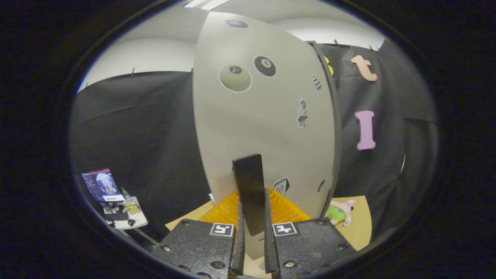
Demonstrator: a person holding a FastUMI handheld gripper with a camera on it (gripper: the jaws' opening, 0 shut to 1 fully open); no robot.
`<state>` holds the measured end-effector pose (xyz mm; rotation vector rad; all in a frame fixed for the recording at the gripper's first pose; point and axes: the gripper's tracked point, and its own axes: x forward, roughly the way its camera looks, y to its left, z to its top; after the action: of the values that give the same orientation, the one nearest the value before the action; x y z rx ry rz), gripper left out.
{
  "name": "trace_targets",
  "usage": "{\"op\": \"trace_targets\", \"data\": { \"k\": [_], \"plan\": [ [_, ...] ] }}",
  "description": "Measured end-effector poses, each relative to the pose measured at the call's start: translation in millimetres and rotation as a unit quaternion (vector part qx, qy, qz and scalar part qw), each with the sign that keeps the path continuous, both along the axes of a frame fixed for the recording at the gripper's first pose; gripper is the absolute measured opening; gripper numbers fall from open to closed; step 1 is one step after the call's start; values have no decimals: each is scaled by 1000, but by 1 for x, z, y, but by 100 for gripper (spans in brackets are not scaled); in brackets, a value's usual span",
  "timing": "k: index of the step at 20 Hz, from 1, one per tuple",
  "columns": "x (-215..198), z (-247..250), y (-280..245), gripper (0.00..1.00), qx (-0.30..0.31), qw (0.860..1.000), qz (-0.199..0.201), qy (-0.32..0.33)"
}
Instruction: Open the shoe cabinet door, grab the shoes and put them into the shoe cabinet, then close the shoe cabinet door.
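Presently the tongs point(252, 232) clamp the flat black bar handle point(251, 193) of the stiff, light-swinging pale grey stickered cabinet door point(263, 116).

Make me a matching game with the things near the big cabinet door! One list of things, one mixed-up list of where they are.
Things:
1. black handle
2. plush toy
3. orange mat
4. eight-ball sticker

Places:
A. high up on the cabinet door
B. between the fingers of the tool, which press on it from both sides
C. on the floor under the door, just beyond the fingers
D. on the floor to the right of the door, by the black cloth

Pairs: 1-B, 2-D, 3-C, 4-A
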<state>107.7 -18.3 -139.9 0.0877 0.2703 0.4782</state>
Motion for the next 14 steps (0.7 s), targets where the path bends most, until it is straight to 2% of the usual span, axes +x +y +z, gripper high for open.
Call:
{"op": "trace_targets", "data": {
  "k": [4,9,10,12,14],
  "plan": [
    [-2,0,-33,23,-17,999,-48,-13],
    [12,-4,-87,18,-43,985,-168,-23],
    [11,-6,-85,18,-35,985,-169,-18],
    [4,-7,-65,19,-4,990,-142,0],
    [-4,-6,-67,19,2,988,-153,7]
  ]
}}
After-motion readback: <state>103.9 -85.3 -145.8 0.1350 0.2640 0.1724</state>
